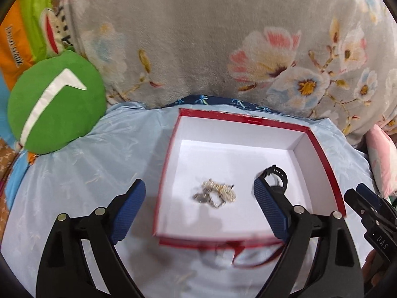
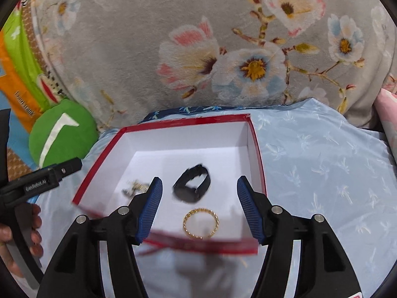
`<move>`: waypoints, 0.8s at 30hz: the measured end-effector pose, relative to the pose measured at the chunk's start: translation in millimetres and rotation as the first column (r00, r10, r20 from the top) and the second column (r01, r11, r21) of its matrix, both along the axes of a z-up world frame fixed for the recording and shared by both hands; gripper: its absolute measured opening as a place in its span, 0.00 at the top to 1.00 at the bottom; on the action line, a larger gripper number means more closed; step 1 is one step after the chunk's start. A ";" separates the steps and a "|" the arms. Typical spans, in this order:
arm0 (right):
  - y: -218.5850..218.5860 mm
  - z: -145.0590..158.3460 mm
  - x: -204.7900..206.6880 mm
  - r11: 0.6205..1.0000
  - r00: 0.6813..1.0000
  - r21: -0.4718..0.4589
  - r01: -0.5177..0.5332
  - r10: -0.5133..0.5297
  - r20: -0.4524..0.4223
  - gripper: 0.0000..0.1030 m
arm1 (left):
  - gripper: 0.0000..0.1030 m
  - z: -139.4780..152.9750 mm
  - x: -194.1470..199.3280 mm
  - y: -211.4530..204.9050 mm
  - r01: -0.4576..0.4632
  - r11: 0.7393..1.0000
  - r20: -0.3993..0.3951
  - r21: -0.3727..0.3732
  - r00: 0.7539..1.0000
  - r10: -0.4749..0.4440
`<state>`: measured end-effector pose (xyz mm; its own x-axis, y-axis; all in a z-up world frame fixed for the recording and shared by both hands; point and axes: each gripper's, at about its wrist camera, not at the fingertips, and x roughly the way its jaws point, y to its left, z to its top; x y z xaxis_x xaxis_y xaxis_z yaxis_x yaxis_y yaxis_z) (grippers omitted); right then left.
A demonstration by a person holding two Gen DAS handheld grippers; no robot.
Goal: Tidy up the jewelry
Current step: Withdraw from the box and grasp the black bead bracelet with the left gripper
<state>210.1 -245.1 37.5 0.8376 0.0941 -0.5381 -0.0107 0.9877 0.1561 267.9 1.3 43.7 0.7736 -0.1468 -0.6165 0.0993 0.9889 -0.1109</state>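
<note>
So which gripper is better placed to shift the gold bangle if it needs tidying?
Right, probably. The right gripper hangs open over the box, with the gold bangle between its fingers. The left gripper frames the chain pile.

Illumination is bright, even and diffuse in both views. The white interior of the box (image 1: pixel 238 154) approaches overexposure. Soft shadows fall below the fingers (image 2: pixel 151 208). Motion blur smears the near box rim and the chain (image 1: pixel 214 193). Fisheye distortion bends the edges, and dark vignetting fills the corners.
</note>
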 end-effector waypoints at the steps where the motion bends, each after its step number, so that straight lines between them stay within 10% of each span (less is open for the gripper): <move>1: 2.0 -1.0 -10.6 1.000 1.000 0.000 -0.010 0.010 -0.005 0.40 | 0.14 1.0 -8.8 3.9 -0.003 1.000 0.001 -0.002 1.000 0.003; 10: 22.0 -44.6 -111.1 0.999 0.993 0.015 -0.039 0.040 -0.109 0.42 | 0.14 -33.9 -107.6 37.4 -0.017 0.997 -0.073 0.074 0.997 0.022; 24: 57.9 -115.3 -171.9 0.995 0.957 0.041 -0.095 0.103 -0.270 0.52 | 0.15 -129.3 -184.3 49.8 0.017 1.000 -0.329 -0.007 0.944 -0.019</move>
<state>38.2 -187.2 -77.9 0.6464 0.1872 -0.7397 -0.0618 0.9791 0.1938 83.6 51.0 -85.6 0.5254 -0.1620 -0.8353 0.0742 0.9867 -0.1447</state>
